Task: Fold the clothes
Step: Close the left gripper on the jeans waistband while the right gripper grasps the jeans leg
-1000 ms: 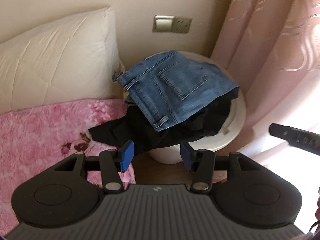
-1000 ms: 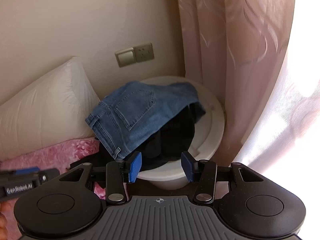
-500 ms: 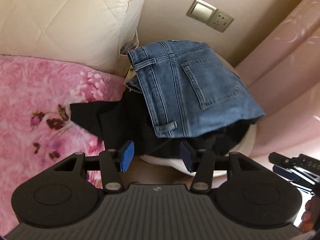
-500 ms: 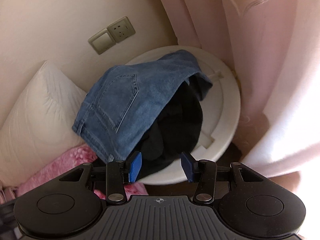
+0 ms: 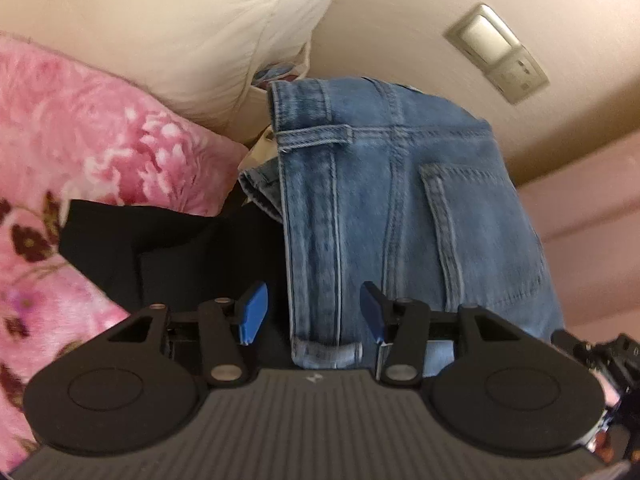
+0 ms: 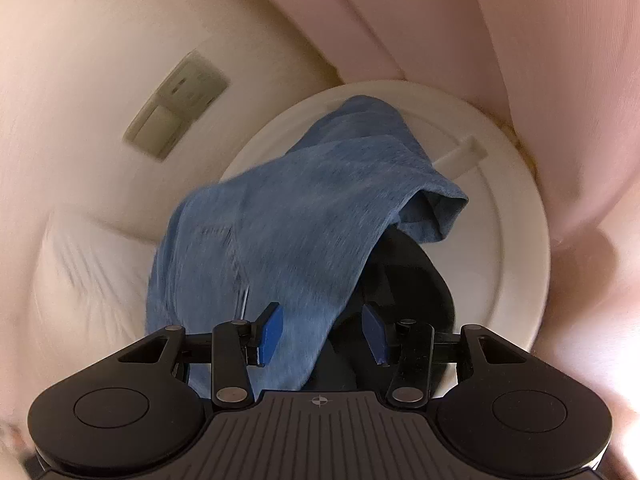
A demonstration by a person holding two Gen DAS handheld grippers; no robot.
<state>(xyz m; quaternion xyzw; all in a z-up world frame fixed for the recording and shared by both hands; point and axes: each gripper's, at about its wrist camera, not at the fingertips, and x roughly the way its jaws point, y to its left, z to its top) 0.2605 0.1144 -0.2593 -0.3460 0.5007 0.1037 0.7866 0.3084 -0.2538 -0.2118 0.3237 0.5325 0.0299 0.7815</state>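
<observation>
Blue denim shorts (image 5: pixel 392 208) lie on top of a black garment (image 5: pixel 172 252) on a round white table. My left gripper (image 5: pixel 314 316) is open, its blue pads on either side of the shorts' near waistband edge. In the right wrist view the shorts (image 6: pixel 288 224) drape over the black garment (image 6: pixel 408 280) on the white table (image 6: pixel 516 240). My right gripper (image 6: pixel 322 334) is open, its pads straddling the near edge of the denim and black cloth. That view is motion-blurred.
A pink floral blanket (image 5: pixel 80 152) and a white pillow (image 5: pixel 168 24) lie left of the table. A wall switch and socket plate (image 5: pixel 496 52) is behind. Pink curtains (image 6: pixel 540 60) hang at the right. The right gripper's tip (image 5: pixel 600 356) shows at the left view's right edge.
Both grippers have moved down and in close to the clothes pile, so the denim edge now lies between each pair of open pads. The clothes have not moved.
</observation>
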